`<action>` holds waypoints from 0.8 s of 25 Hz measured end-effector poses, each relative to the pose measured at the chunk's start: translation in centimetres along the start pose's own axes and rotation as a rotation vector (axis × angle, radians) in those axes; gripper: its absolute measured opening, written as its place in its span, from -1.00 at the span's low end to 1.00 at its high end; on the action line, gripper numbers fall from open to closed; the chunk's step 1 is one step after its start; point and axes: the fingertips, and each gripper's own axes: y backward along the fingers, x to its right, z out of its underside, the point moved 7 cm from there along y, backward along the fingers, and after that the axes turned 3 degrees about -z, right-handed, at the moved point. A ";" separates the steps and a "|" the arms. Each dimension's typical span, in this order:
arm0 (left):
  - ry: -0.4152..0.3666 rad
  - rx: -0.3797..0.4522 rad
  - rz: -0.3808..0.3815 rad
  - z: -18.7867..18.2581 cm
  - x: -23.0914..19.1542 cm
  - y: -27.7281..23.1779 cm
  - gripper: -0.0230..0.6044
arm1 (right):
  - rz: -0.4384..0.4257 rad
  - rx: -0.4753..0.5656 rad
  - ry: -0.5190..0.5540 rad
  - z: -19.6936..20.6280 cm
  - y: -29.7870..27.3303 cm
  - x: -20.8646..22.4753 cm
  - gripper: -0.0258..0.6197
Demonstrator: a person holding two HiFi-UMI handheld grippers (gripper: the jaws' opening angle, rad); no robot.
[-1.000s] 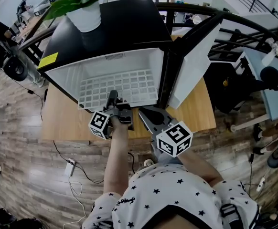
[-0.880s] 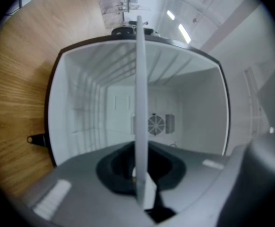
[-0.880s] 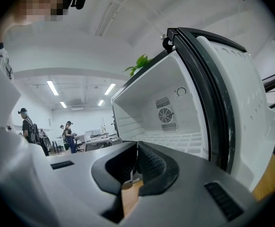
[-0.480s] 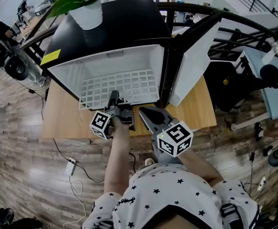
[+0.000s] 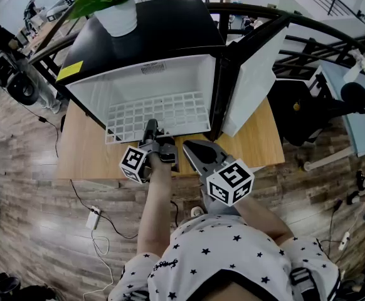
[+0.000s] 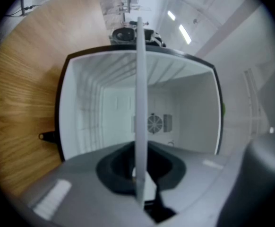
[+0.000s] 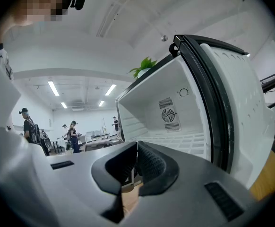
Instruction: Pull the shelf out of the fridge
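A small black fridge (image 5: 151, 36) stands on a wooden table (image 5: 82, 158) with its door (image 5: 254, 74) swung open to the right. Its white wire shelf (image 5: 170, 111) sticks out a little past the front of the white interior. My left gripper (image 5: 150, 128) is shut on the shelf's front edge, left of the middle. In the left gripper view the shelf (image 6: 140, 103) runs edge-on between the jaws of the left gripper (image 6: 138, 174). My right gripper (image 5: 192, 148) hovers just below the fridge's front right corner, shut and empty. In its own view the right gripper (image 7: 135, 167) faces the shelf (image 7: 175, 141).
A potted plant (image 5: 116, 17) sits on the fridge's top at the back left. The open door (image 7: 241, 103) stands close to the right gripper's right side. A power strip (image 5: 93, 218) and cable lie on the wooden floor on the left. People stand far off.
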 end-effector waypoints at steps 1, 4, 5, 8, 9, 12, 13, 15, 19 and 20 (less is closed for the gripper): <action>0.001 0.001 -0.001 0.0 0.0 0.1 -0.82 | -0.001 0.001 0.001 0.0 0.0 -0.1 -0.85; 0.004 0.003 -0.002 0.1 0.0 0.4 -0.82 | -0.003 0.003 0.004 0.0 0.2 -0.3 -0.85; 0.005 0.005 -0.003 0.1 0.0 0.5 -0.82 | -0.004 0.004 0.004 0.0 0.3 -0.4 -0.85; 0.008 0.008 -0.005 0.2 0.0 0.8 -0.82 | -0.006 0.006 0.006 -0.1 0.5 -0.5 -0.85; 0.009 0.008 -0.006 0.2 0.0 0.9 -0.82 | -0.006 0.007 0.007 -0.1 0.6 -0.6 -0.85; 0.010 0.008 -0.005 0.3 0.1 1.2 -0.82 | -0.006 0.008 0.009 -0.1 0.9 -0.7 -0.85; 0.009 0.008 -0.006 0.3 0.1 1.3 -0.82 | -0.006 0.008 0.009 -0.1 0.9 -0.8 -0.85; 0.010 0.009 -0.007 0.4 0.1 1.6 -0.82 | -0.006 0.009 0.010 -0.1 1.1 -1.0 -0.85; 0.015 0.008 -0.007 0.5 0.2 2.0 -0.82 | -0.007 0.010 0.015 -0.1 1.4 -1.2 -0.85; 0.016 0.008 -0.007 0.5 0.2 2.1 -0.82 | -0.007 0.010 0.015 -0.1 1.5 -1.3 -0.85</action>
